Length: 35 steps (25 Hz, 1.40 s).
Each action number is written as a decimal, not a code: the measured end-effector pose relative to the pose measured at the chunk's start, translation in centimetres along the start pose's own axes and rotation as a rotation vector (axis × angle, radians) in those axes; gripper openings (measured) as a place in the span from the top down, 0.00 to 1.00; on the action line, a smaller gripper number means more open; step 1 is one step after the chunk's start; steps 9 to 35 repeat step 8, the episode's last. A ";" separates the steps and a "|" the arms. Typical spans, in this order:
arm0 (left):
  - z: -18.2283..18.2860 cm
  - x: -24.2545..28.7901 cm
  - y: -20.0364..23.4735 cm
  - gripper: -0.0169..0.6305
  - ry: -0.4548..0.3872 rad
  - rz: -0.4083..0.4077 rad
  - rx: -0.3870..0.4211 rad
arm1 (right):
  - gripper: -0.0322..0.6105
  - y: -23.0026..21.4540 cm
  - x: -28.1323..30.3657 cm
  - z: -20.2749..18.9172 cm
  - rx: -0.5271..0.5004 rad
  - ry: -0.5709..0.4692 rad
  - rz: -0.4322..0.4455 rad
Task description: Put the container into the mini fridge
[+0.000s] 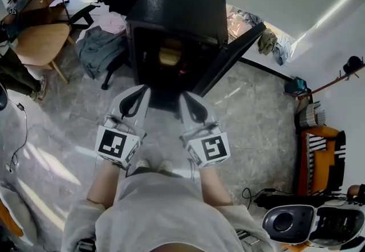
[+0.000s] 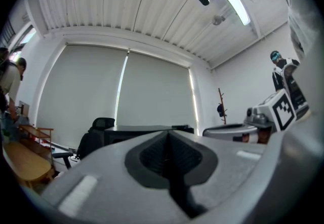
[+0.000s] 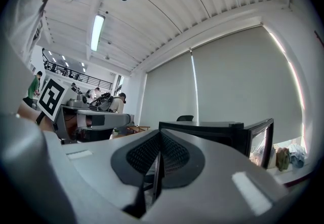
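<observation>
Left gripper (image 2: pixel 168 153): jaws pressed together with nothing between them. It is held out in front of the person, nose toward the fridge.
Right gripper (image 3: pixel 158 157): jaws all but closed, showing only a hairline slit, and empty. It is level with the left gripper and just beside it.
Container (image 1: pixel 170 55): a pale yellowish shape inside the mini fridge (image 1: pixel 177 8), well apart from both grippers. The interior is too dim for detail.
Fridge door (image 1: pixel 236 54): stands swung open to the right.
Stage (judged): placing looks done, and only the door is left.
Doing it well: use the closed right gripper as a pusher near the door's free edge. Move in a slow arc and keep the left gripper clear of the opening.
Risk: the door may catch the container if it sits proud, so check first.
Around: stone floor (image 1: pixel 256 114), and a grey clothes heap (image 1: pixel 100 48) left of the fridge.
</observation>
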<state>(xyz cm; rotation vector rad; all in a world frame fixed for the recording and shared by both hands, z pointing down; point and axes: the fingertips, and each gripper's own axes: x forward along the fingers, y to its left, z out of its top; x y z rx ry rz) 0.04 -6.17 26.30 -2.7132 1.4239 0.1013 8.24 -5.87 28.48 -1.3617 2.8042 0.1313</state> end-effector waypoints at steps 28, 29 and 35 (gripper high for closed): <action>-0.2 0.1 0.7 0.97 0.007 0.012 -0.015 | 0.95 -0.1 0.5 0.2 0.007 -0.002 0.003; -0.2 0.1 0.7 0.97 0.007 0.012 -0.015 | 0.95 -0.1 0.5 0.2 0.007 -0.002 0.003; -0.2 0.1 0.7 0.97 0.007 0.012 -0.015 | 0.95 -0.1 0.5 0.2 0.007 -0.002 0.003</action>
